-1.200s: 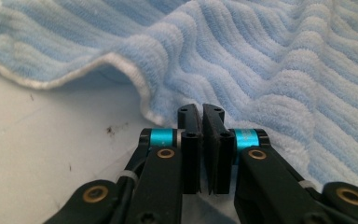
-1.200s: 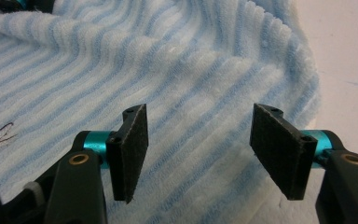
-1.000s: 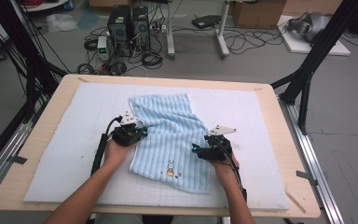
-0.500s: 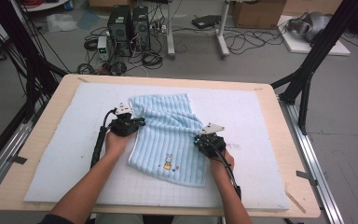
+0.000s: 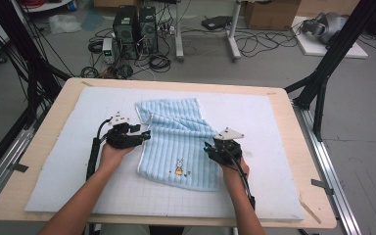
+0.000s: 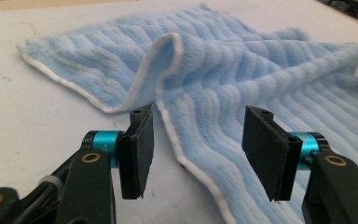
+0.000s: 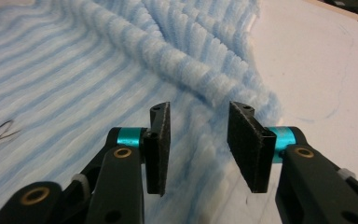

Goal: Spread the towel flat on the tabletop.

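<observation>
A light blue ribbed towel with a white hem and a small rabbit motif lies rumpled on the white mat. My left gripper sits at the towel's left edge. In the left gripper view its jaws have just been opening; the towel's hem runs between them, untouched by the pads. My right gripper is at the towel's right edge. Its jaws have also just been opening and stand apart over the towel, with a raised fold just ahead.
The mat covers a wooden table with bare mat left and right of the towel. Behind the table, computer towers, cables and a cardboard box sit on the floor. Black frame struts stand at both sides.
Both grippers were shut on the towel's side edges half a second ago and have opened, letting it go. The left gripper has drawn back a little toward the left.
</observation>
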A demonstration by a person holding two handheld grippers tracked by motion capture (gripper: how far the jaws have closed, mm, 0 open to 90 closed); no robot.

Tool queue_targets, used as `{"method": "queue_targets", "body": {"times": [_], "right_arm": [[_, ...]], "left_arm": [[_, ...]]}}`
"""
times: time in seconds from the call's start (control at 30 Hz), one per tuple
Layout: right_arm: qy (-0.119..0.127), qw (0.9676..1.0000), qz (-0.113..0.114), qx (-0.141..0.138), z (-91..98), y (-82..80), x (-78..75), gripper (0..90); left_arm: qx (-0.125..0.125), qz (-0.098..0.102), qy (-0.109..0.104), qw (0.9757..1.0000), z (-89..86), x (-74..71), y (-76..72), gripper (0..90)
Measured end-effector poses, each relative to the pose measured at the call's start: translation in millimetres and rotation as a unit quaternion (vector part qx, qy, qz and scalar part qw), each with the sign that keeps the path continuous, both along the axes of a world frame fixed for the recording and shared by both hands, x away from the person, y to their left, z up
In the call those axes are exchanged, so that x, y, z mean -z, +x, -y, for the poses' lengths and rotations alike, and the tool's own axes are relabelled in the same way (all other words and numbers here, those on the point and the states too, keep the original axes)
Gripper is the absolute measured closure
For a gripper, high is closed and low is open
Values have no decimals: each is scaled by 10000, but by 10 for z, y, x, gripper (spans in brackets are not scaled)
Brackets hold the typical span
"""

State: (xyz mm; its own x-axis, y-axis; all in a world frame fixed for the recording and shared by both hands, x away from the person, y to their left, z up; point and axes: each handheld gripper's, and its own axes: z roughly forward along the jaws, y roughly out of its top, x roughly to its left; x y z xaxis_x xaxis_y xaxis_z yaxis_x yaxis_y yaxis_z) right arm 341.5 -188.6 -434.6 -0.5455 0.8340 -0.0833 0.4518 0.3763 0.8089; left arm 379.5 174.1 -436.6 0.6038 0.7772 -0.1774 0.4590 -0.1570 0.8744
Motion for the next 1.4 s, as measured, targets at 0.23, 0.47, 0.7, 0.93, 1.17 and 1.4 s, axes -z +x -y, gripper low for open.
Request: {"method": "queue_targets", "body": {"times": [0.23,0.47,0.7,0.93,1.17,1.4], "right_arm": [[29,9999,-94,-139,77,-251,19,546],[69,9989,-437,-157,100,-403,127,479],[-37,9984,-541,-182,30,-359,136,817],[-586,9979,-103,238,-143,-185,148,783],[-84,9996,-105,250,-23,-250,105,609],[108,9998,-85,-116,71,-447,81,536]], "left_arm": [[152,-95,-3,9998,-103,9,-338,460],[436,-579,-5,9974,-41,134,-532,480],[528,-505,713,9948,171,143,-545,823],[-236,-376,874,9952,222,143,-335,871],[-103,-432,406,9982,47,126,-463,570],[320,-596,151,9976,-49,135,-648,528]]}}
